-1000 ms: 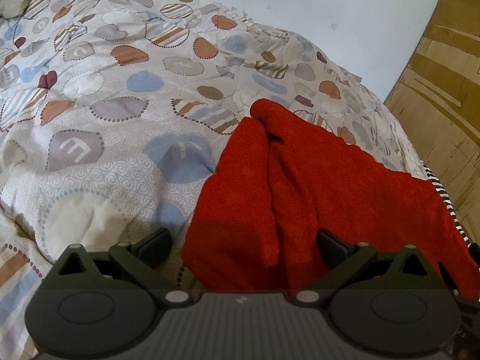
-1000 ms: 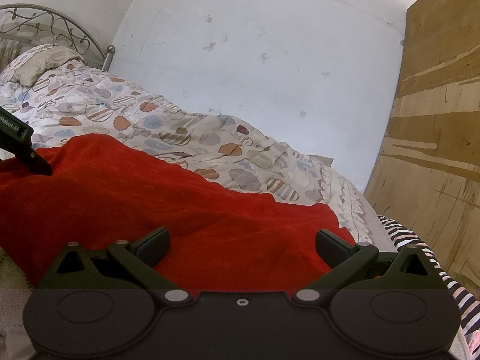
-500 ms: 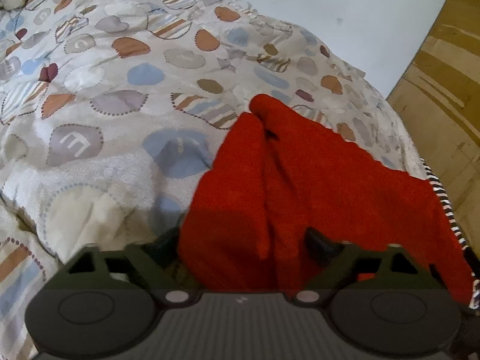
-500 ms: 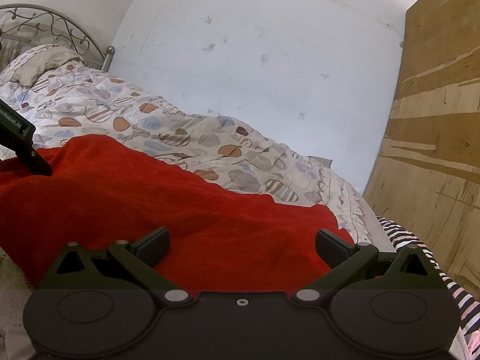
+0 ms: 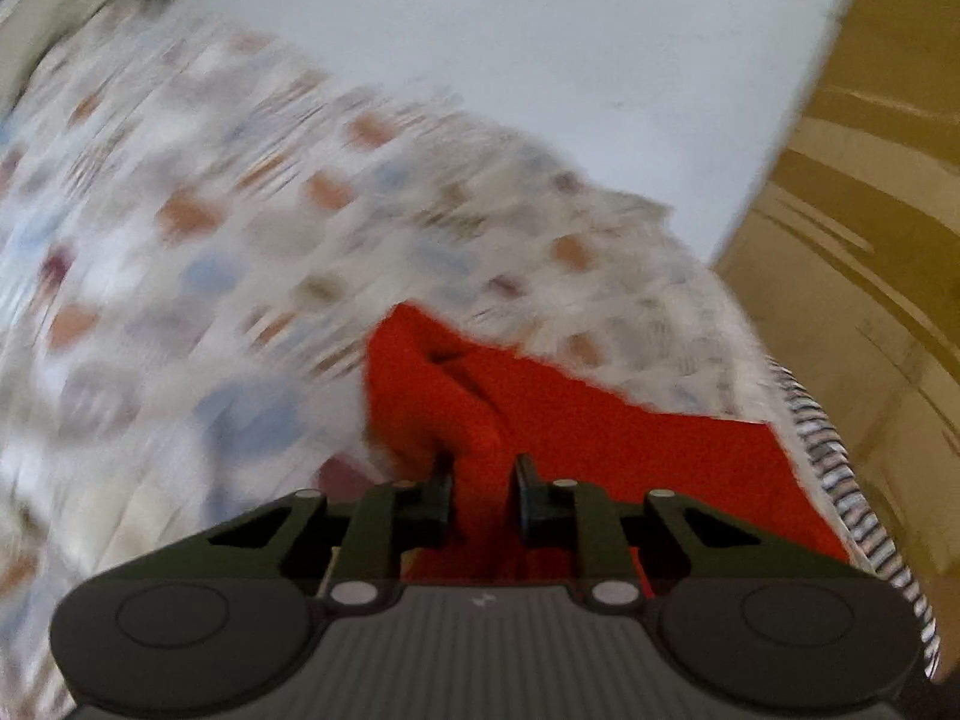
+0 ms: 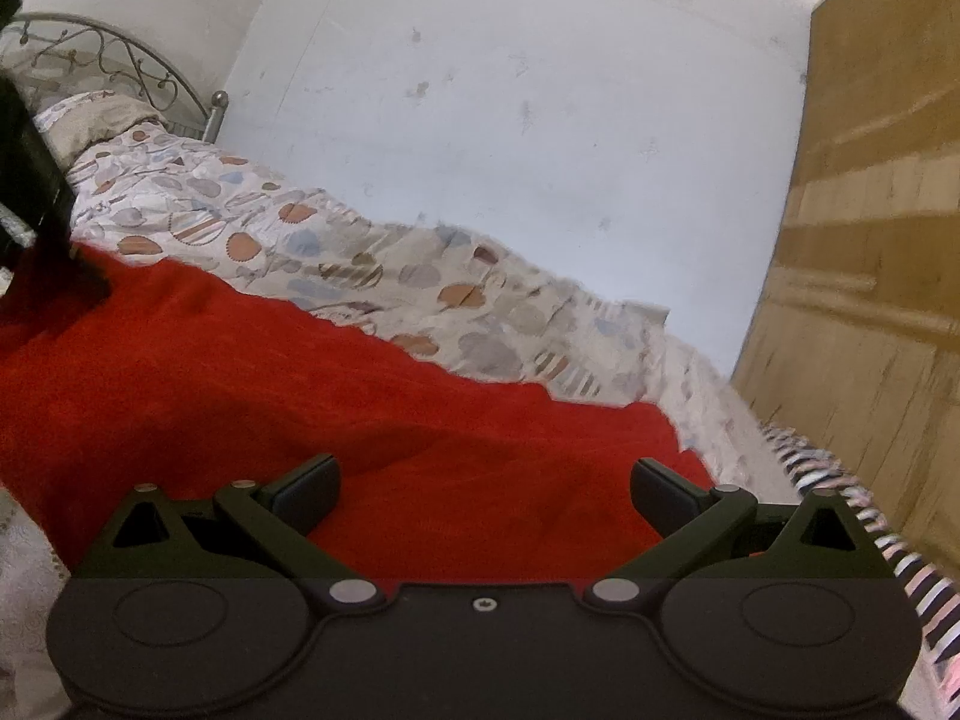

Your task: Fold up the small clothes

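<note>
A red knitted garment (image 5: pixel 600 432) lies spread on the patterned quilt (image 5: pixel 240 228). My left gripper (image 5: pixel 483 495) has its jaws closing on a bunched ridge of that red cloth, the pads pressing it from both sides, and the cloth rises with it. The left wrist view is blurred by motion. In the right wrist view the red garment (image 6: pixel 300 372) fills the lower half. My right gripper (image 6: pixel 483 480) stands open just above the garment's near edge, nothing between its fingers. The left gripper's body shows as a dark shape (image 6: pixel 36 192) at the left edge.
The bed's metal headboard (image 6: pixel 114 54) and a pillow (image 6: pixel 96 120) sit at the far left. A white wall (image 6: pixel 510 120) runs behind the bed. A wooden panel (image 6: pixel 870 240) stands to the right. A striped cloth (image 6: pixel 870 534) lies at the bed's right edge.
My left gripper went from wide open to closed on a ridge of the red garment and has lifted, pulling the cloth up. The right gripper stayed open and nearly still.
</note>
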`<move>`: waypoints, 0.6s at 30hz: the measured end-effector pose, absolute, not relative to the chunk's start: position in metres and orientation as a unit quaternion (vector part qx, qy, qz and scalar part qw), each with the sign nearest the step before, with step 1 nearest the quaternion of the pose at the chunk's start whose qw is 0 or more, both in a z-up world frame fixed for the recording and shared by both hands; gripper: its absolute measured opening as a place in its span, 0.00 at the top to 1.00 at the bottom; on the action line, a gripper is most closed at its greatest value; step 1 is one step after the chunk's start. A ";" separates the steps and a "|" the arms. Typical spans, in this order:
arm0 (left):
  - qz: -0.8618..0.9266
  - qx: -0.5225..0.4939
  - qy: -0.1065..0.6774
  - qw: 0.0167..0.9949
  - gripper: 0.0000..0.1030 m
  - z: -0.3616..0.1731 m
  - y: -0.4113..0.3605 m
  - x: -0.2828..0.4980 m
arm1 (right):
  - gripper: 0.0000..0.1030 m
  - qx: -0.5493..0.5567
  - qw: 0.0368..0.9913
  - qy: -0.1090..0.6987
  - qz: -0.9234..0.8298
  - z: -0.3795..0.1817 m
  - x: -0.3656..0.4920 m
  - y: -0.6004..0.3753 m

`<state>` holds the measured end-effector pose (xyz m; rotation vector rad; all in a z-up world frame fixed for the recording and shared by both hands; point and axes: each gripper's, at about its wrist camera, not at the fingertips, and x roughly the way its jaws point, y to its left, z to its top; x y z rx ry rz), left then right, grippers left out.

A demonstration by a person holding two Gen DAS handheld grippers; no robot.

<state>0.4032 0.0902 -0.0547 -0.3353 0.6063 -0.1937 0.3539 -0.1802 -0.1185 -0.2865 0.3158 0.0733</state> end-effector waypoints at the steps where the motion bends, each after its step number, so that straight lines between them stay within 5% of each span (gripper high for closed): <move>1: -0.109 -0.149 0.289 0.939 0.82 -0.043 0.078 0.405 | 0.00 -0.126 0.977 0.168 0.045 -0.115 0.357 -0.186; 9: -0.233 -0.040 0.248 0.939 0.83 0.020 -0.038 0.419 | 0.00 -0.163 0.972 0.169 -0.025 -0.088 0.333 -0.224; 18: -0.336 0.107 0.309 0.883 0.85 -0.037 -0.155 0.398 | 0.00 -0.200 0.954 0.207 -0.084 -0.098 0.299 -0.272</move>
